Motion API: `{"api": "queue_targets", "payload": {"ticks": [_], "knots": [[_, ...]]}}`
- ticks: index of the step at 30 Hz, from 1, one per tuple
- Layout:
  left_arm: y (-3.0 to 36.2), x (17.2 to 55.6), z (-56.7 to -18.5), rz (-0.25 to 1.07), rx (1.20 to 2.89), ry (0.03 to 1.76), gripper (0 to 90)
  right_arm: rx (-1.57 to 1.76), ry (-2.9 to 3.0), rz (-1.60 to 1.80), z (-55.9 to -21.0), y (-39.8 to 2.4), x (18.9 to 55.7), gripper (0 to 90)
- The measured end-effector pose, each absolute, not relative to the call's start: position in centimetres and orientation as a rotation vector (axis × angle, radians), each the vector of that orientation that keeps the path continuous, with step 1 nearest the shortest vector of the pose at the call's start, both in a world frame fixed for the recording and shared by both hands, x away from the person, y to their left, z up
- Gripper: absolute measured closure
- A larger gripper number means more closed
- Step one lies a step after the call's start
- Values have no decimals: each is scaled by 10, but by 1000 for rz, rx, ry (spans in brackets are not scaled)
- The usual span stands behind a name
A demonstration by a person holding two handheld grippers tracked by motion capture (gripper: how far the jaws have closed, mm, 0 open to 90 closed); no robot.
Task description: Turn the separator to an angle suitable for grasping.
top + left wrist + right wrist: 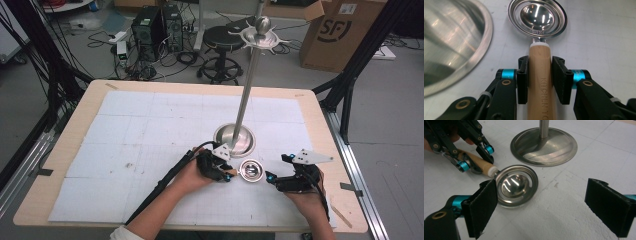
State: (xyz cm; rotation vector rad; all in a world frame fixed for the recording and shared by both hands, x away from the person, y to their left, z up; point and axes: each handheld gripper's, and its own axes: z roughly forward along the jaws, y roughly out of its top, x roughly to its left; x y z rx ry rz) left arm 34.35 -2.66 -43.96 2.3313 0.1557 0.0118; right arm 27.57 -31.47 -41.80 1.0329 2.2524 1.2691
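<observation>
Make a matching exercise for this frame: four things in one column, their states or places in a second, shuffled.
Things:
1. left hand-held gripper
2. right hand-held gripper
3. egg separator
4. stand base

States:
A. round steel disc carrying an upright pole
B. open, nothing between the pads
C. shut on a wooden handle
D. steel cup lying on the white mat, between both grippers

Pairs: 1-C, 2-B, 3-D, 4-A

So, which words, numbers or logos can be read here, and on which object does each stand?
"SUS304": stamped on the metal head of the egg separator.
"KITCHEN TO": engraved on its wooden handle; the rest is cut off.
"SF": logo on the cardboard box.
Label on that box's top: too small to read.
</observation>
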Motion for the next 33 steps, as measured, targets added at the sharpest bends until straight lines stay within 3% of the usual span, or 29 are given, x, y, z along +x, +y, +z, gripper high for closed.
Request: {"api": "queue_targets", "payload": {"ticks": [5,13,22,27,33], "knots": [[-28,343,-441,5,2323,156,672,1030,2254,1270,-418,-315,275,100],[-6,338,-429,14,2289,206,538,1040,2252,1262,-419,-318,273,100],[75,325,-400,92,2136,348,407,1049,2256,1256,-422,-320,272,100],[129,316,-397,142,2033,413,384,1030,2264,1249,-420,-315,273,100],[171,319,-395,154,1941,464,297,1024,2287,1236,-422,-310,273,100]]}}
